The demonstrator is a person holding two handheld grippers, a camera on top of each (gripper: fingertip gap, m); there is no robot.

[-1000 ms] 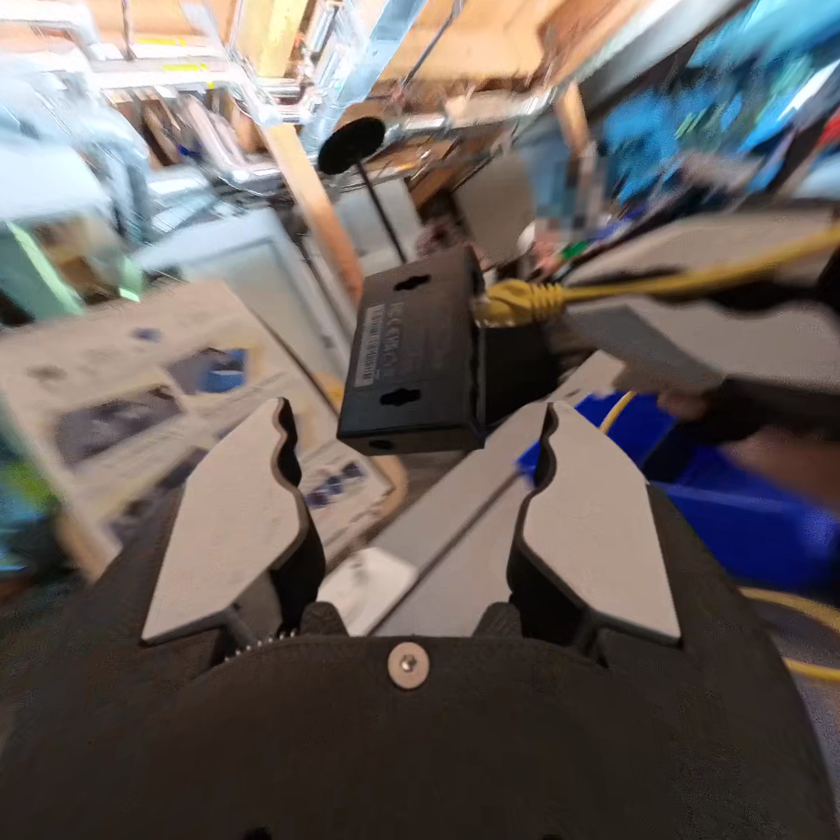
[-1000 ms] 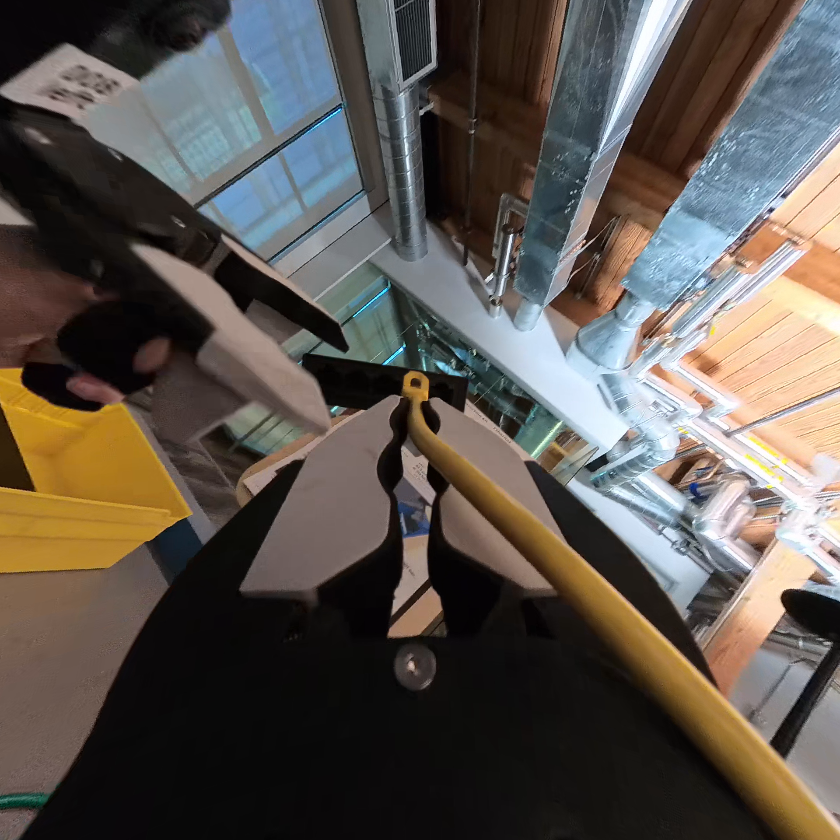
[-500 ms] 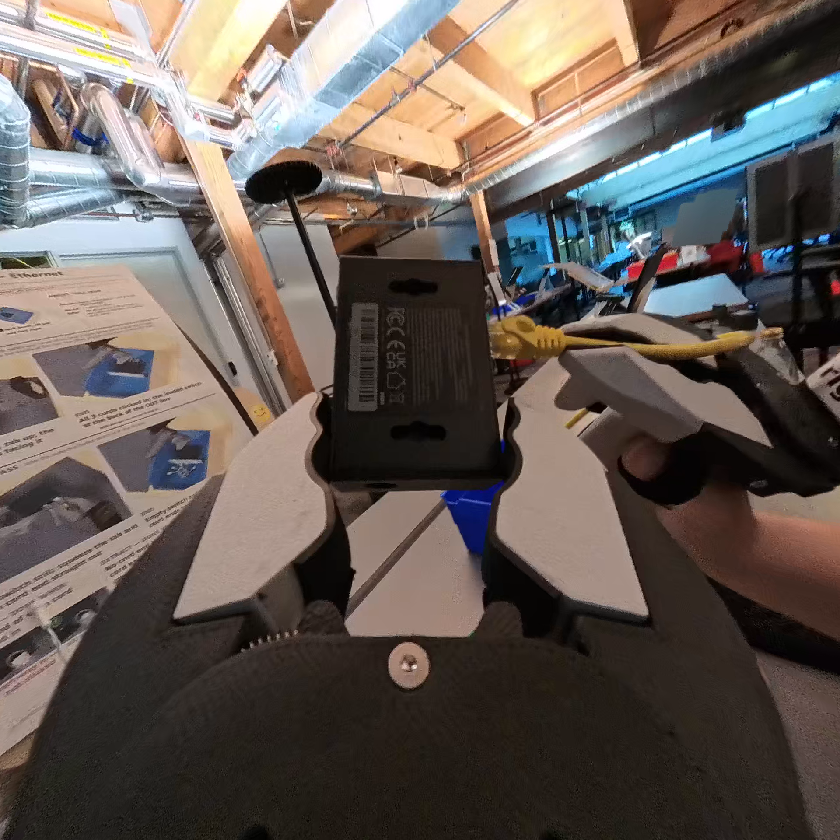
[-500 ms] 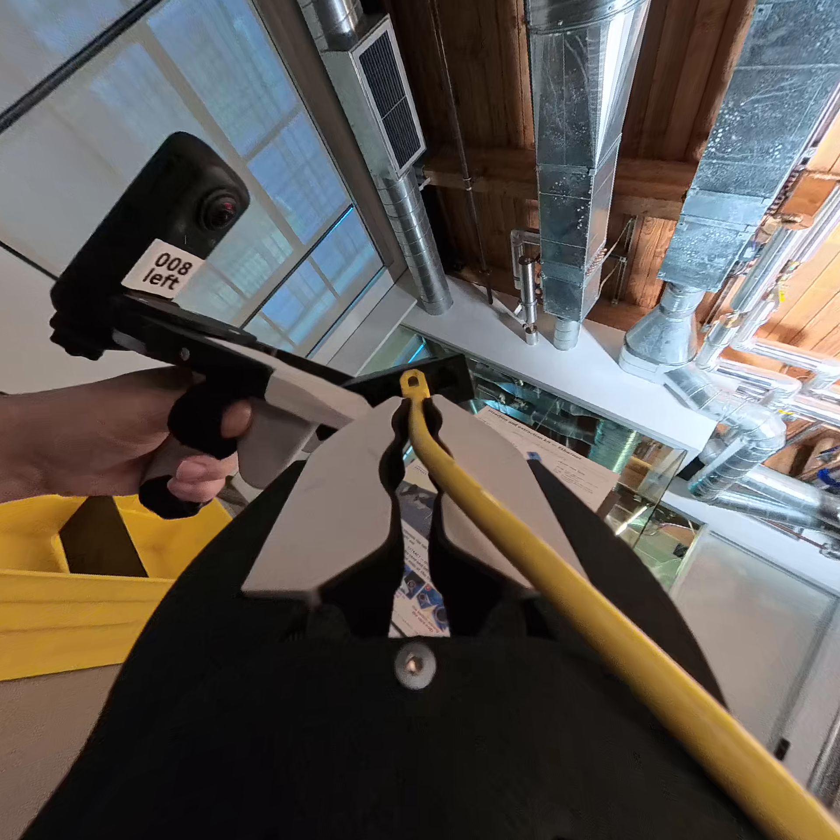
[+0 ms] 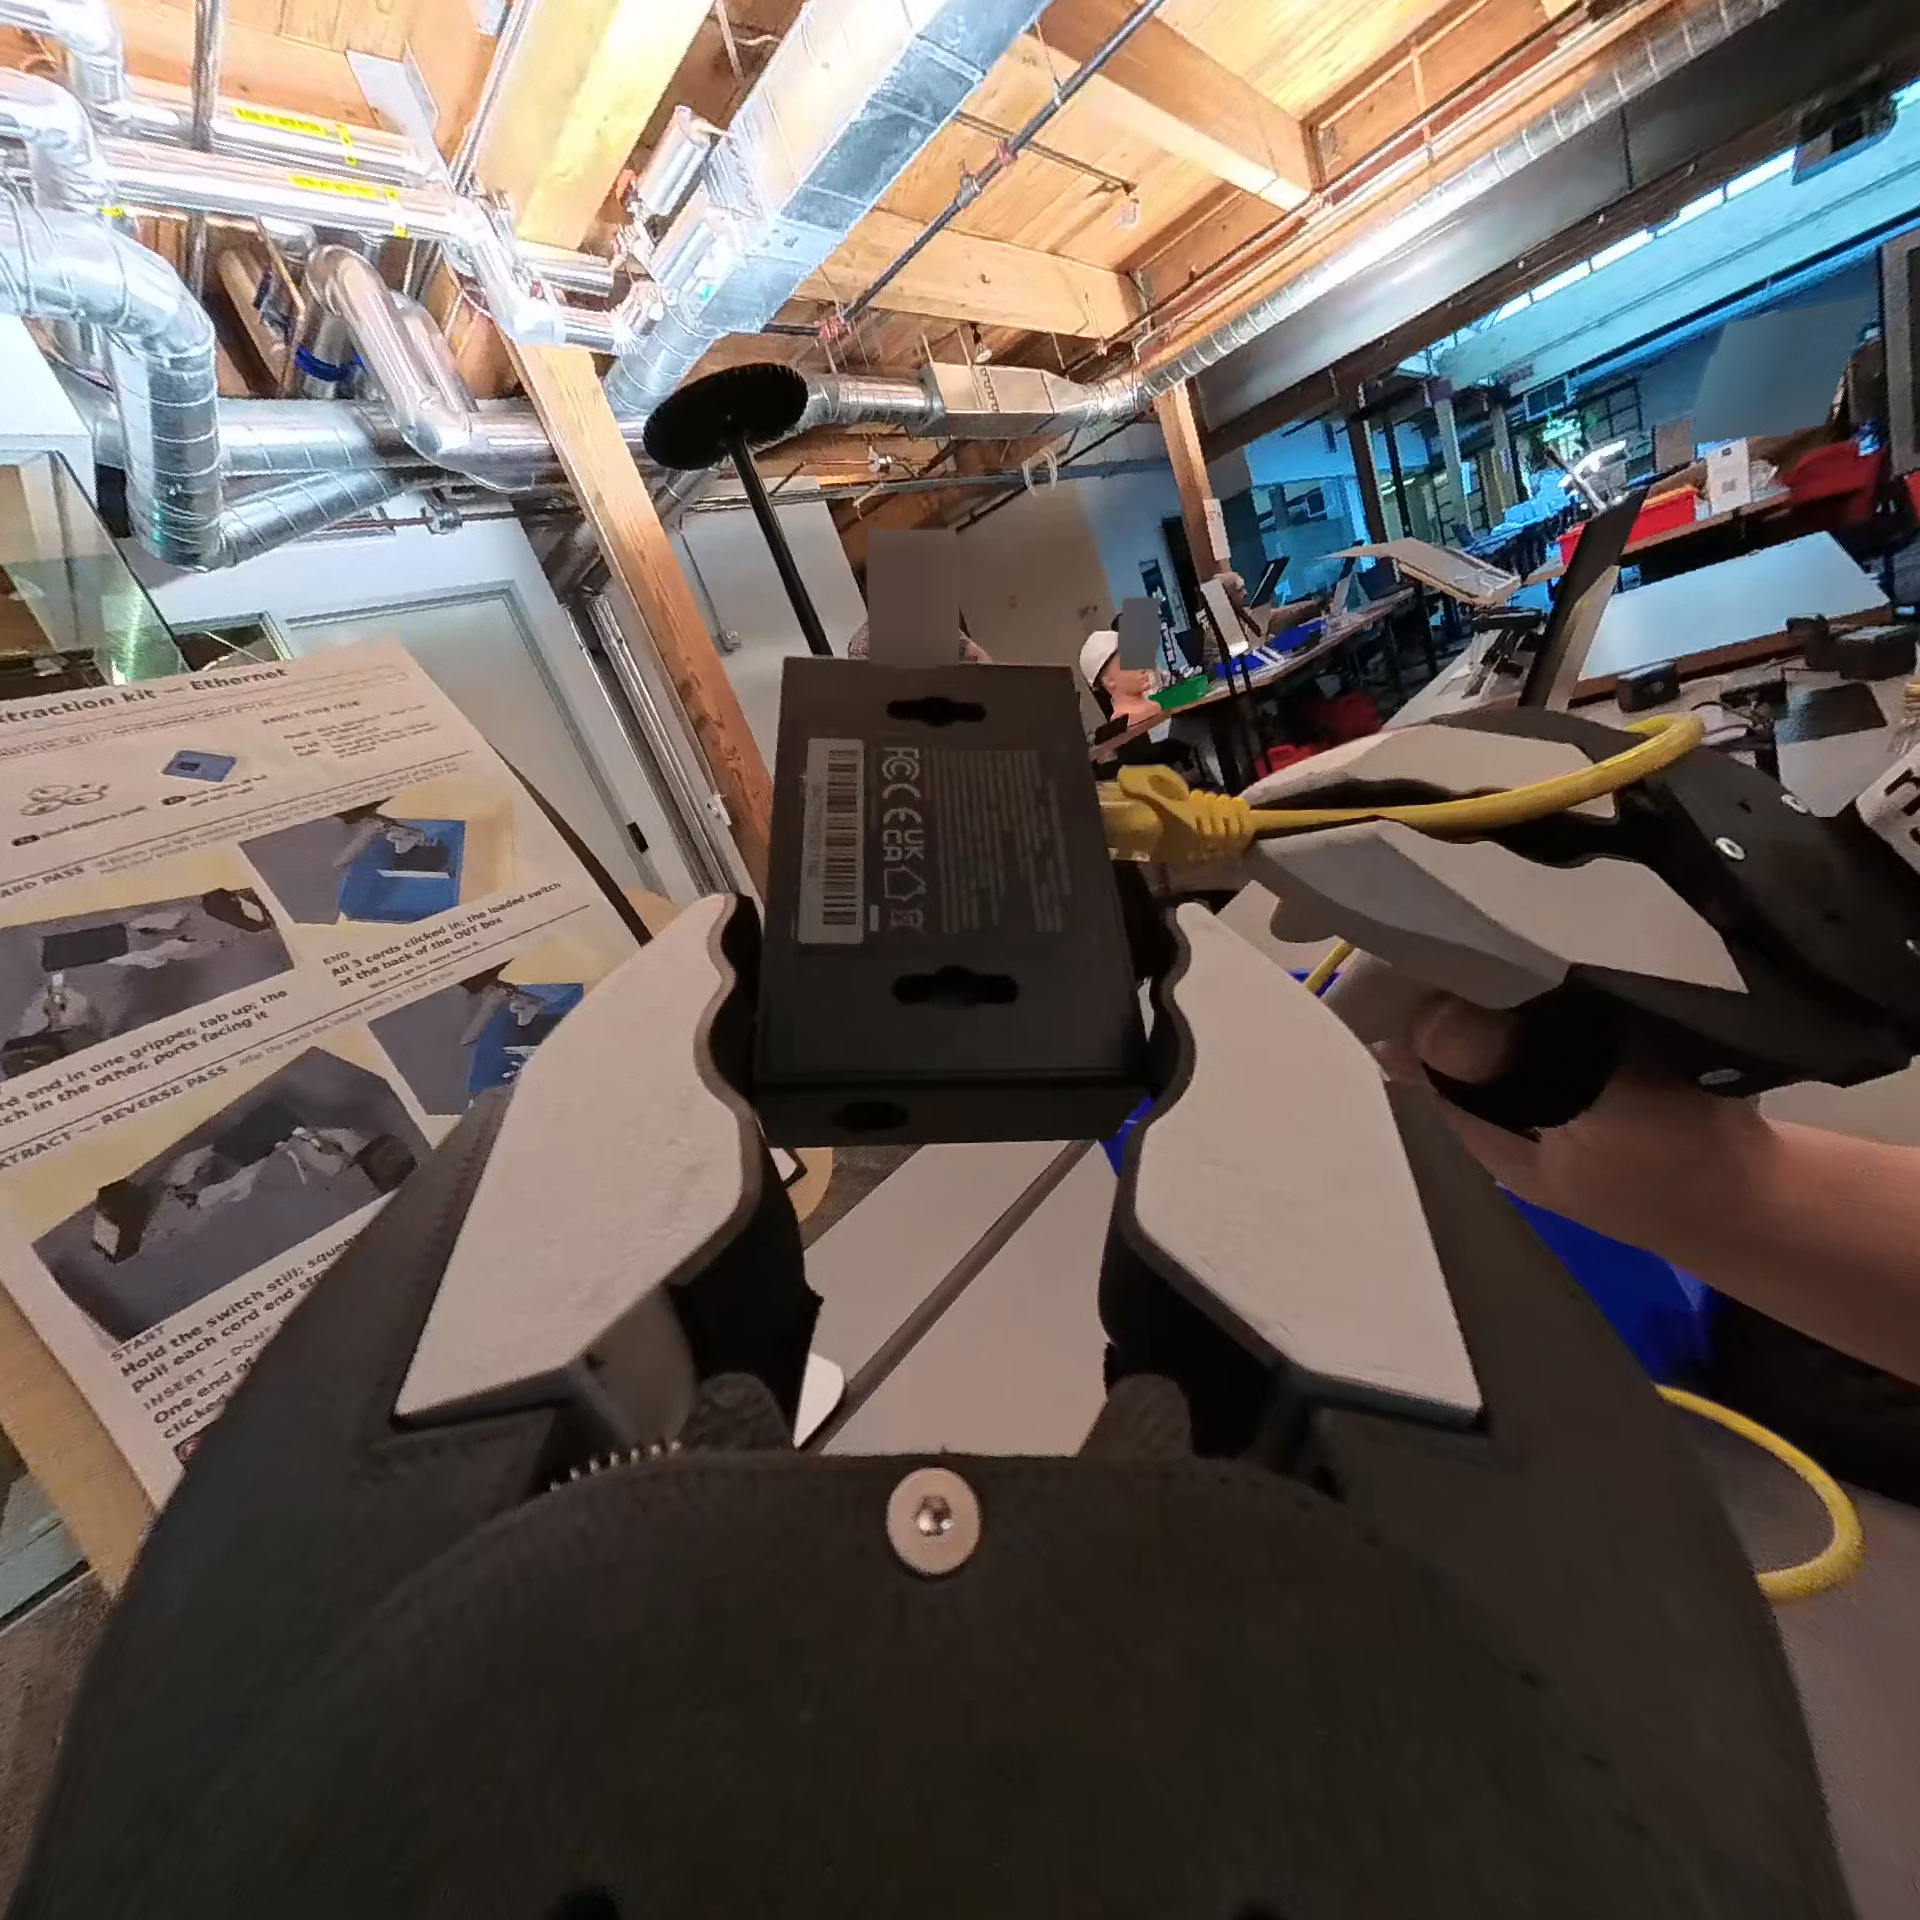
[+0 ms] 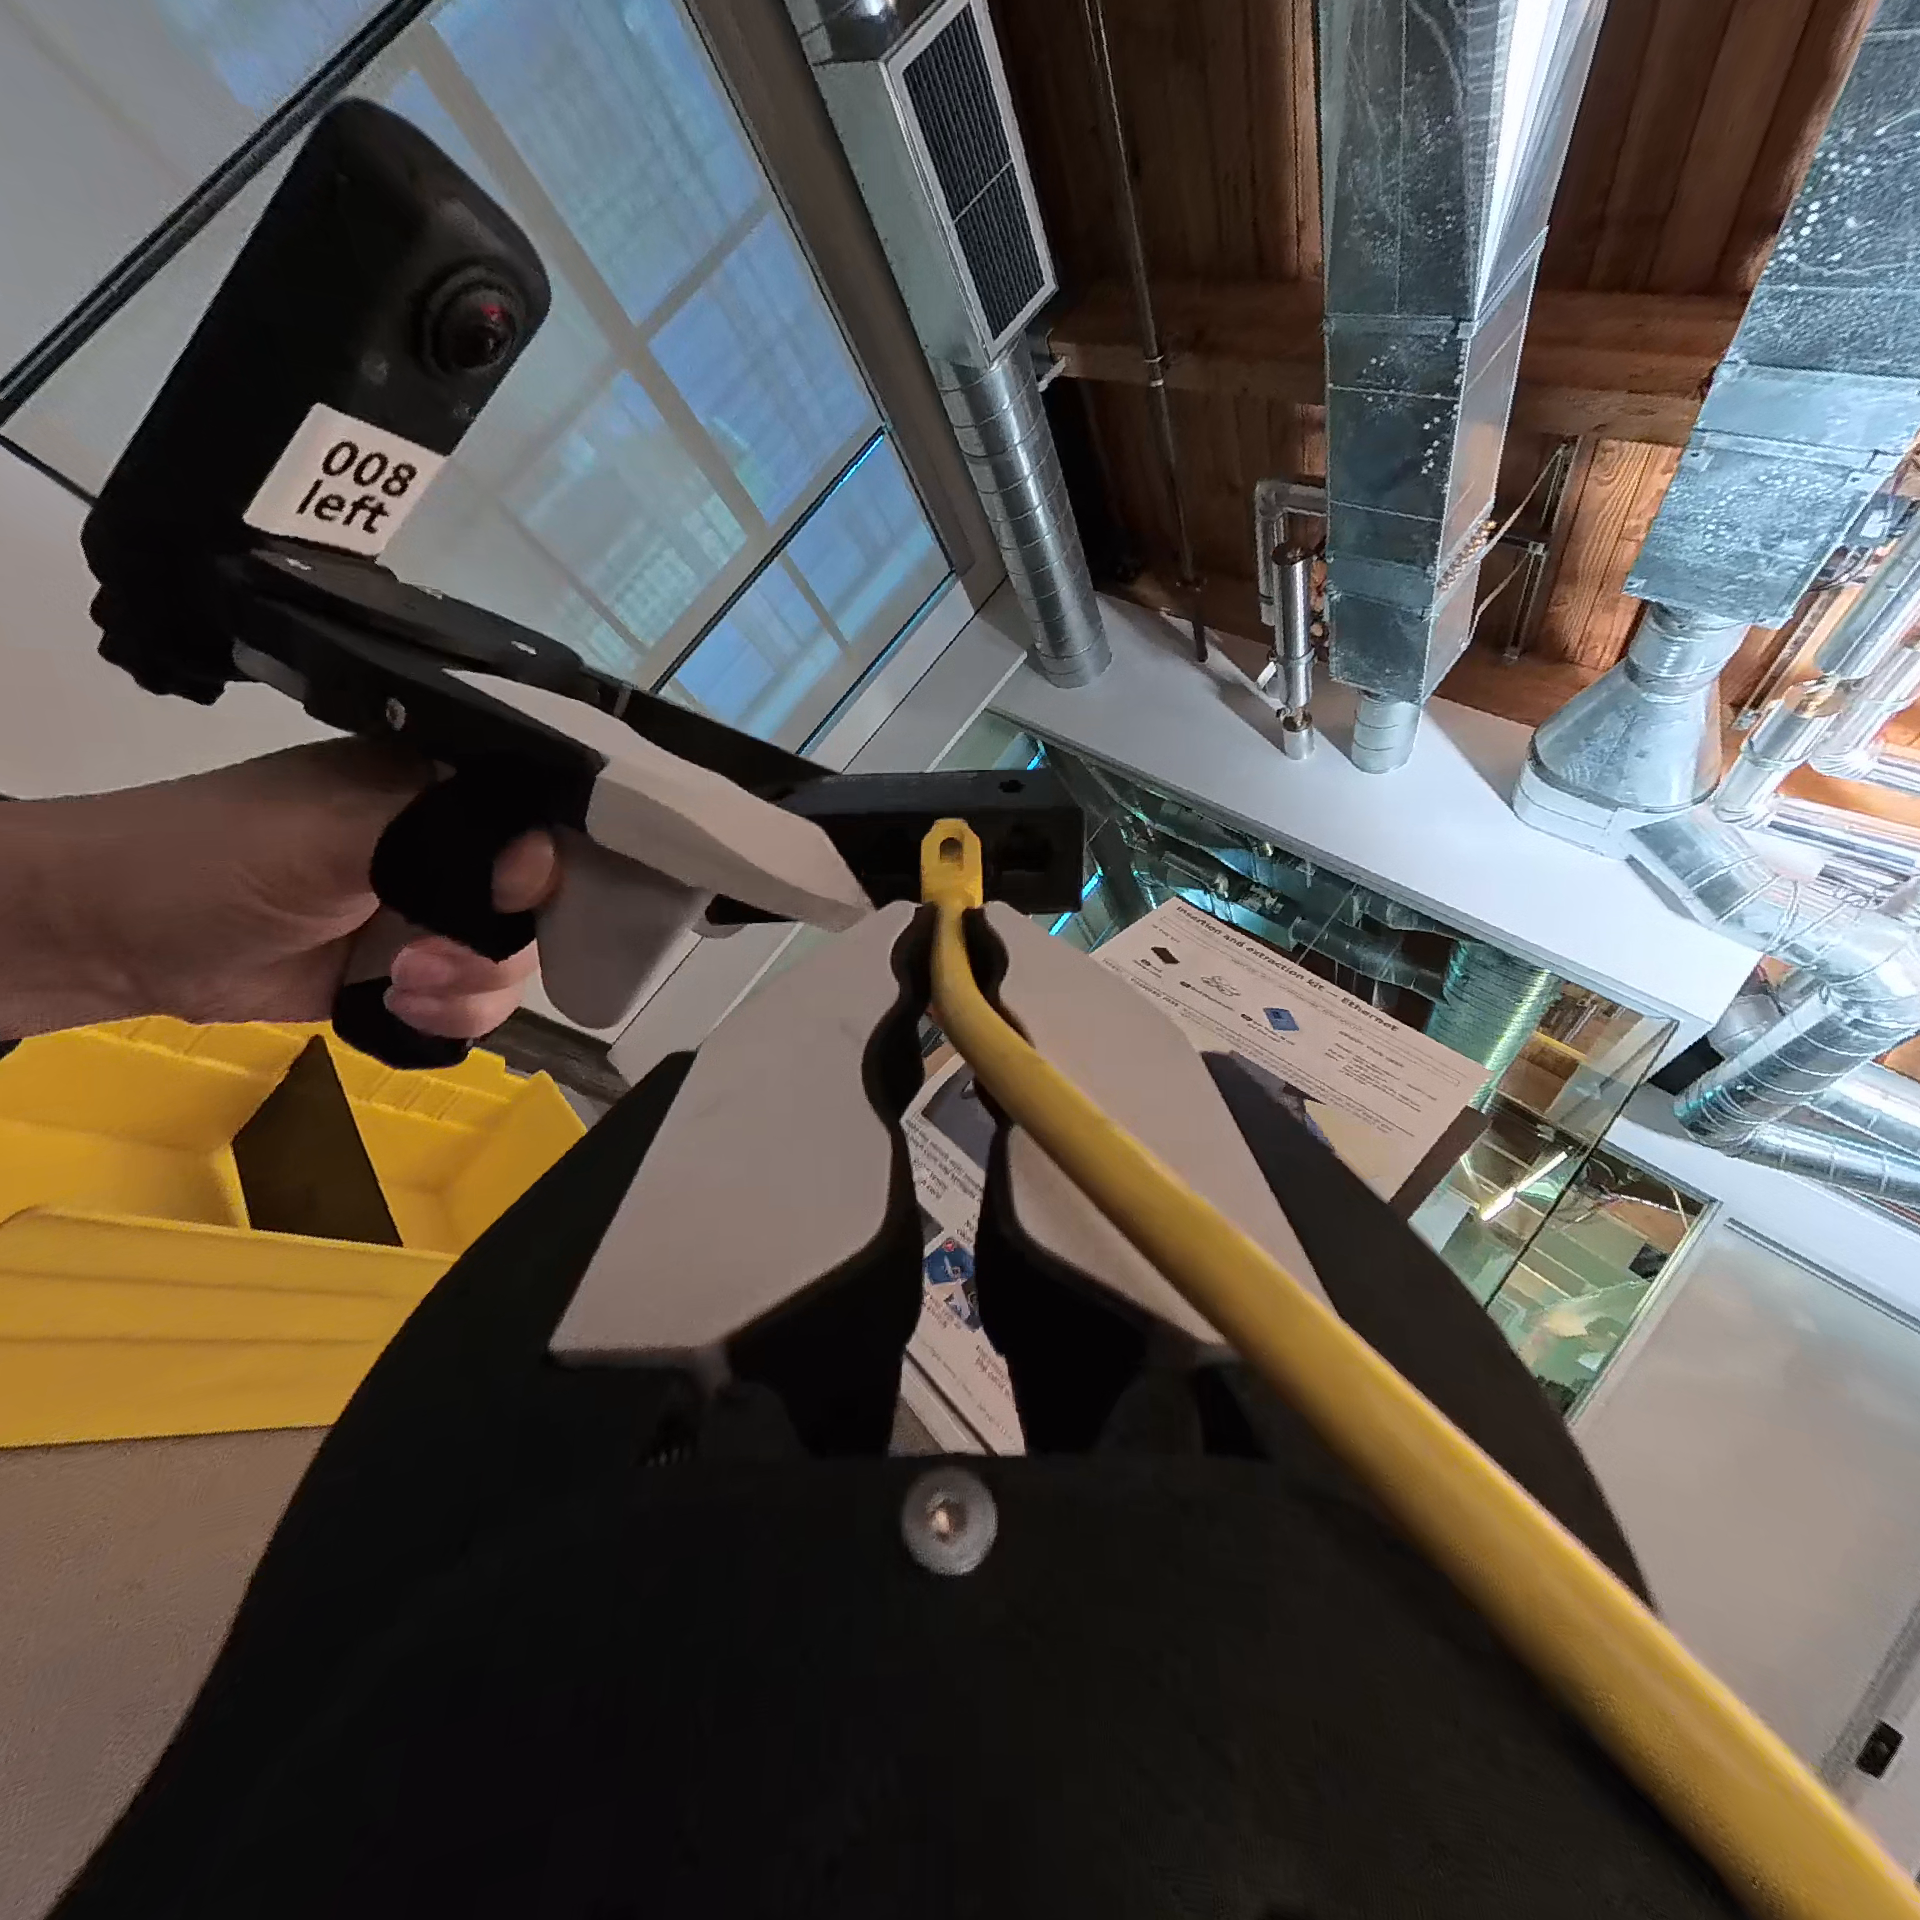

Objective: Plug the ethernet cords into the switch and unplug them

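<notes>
Here, left hand-held gripper [image 5: 951, 1023] clamping black switch [image 5: 940, 883], right hand-held gripper [image 6: 951, 925] pinching yellow cord [image 6: 1195, 1236], plug seemingly seated.

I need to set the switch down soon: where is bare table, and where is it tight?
Bare grey tabletop shows below the switch, between the instruction sheet and the blue bin; more lies beside the yellow bin. Crowded: the switch's port side, where the right gripper holds the yellow cord.
</notes>
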